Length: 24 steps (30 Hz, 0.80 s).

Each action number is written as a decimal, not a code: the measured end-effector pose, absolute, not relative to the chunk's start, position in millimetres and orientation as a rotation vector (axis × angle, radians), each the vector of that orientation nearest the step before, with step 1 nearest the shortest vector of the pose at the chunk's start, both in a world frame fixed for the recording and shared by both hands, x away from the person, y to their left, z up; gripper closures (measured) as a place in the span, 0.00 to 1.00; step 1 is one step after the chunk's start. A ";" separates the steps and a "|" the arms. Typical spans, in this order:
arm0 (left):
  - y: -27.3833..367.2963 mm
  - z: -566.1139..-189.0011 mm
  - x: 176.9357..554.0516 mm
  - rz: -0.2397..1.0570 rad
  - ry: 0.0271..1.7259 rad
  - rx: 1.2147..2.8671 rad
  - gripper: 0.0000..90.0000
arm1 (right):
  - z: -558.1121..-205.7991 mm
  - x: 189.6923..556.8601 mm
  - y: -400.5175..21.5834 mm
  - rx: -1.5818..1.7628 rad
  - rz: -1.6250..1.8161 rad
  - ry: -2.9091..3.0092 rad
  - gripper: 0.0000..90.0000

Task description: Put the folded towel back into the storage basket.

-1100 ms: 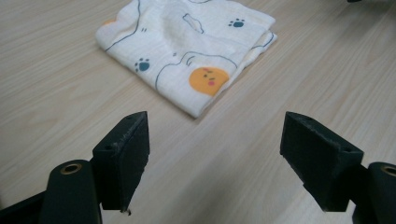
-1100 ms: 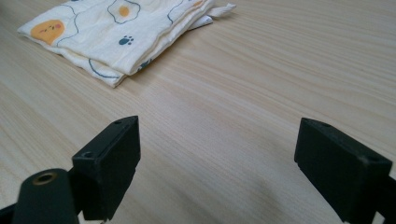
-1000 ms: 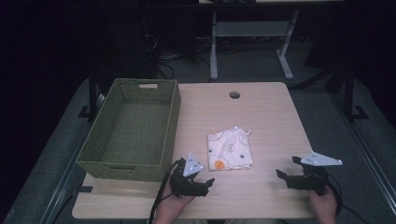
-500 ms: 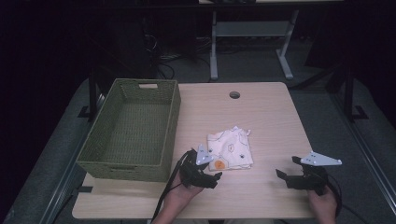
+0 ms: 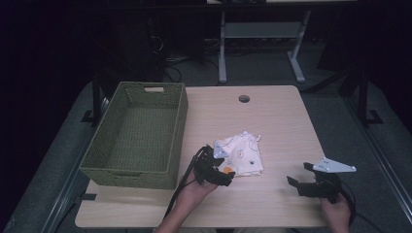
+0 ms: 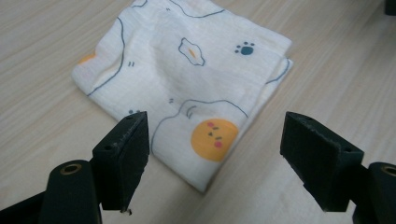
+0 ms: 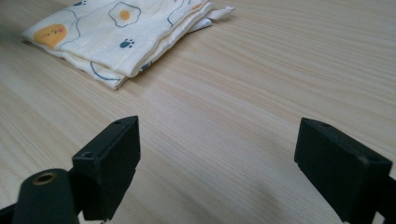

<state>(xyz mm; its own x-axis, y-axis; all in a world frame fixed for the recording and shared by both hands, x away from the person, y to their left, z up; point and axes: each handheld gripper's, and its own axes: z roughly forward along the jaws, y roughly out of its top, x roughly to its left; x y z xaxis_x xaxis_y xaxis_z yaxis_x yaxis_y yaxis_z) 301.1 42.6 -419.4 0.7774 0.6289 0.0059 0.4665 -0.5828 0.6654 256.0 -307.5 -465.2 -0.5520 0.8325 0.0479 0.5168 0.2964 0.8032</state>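
Observation:
A folded cream cloth (image 5: 245,151) printed with fried eggs, paw prints and an orange face lies on the wooden table (image 5: 277,121), right of centre. My left gripper (image 5: 221,167) is open at the cloth's near left corner. In the left gripper view the jaws straddle the corner of the cloth (image 6: 187,74) with the orange face, a little above it, and hold nothing. My right gripper (image 5: 300,175) is open near the table's front right, apart from the cloth. The right gripper view shows the cloth (image 7: 126,28) farther off beyond bare wood.
A green woven basket (image 5: 133,167) stands on the table's left side, open and with nothing inside. Near the table's far edge is a round cable hole (image 5: 244,98). Dark floor and a metal stand leg (image 5: 222,53) lie beyond the table.
My left gripper has moved right and forward from the front edge to the cloth's near left corner. The right gripper and the cloth have stayed put.

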 end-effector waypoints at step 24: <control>-14.9 -433.5 357.8 0.295 0.879 2.464 0.34 | -463.5 254.6 -305.9 1.201 1.164 2.191 0.16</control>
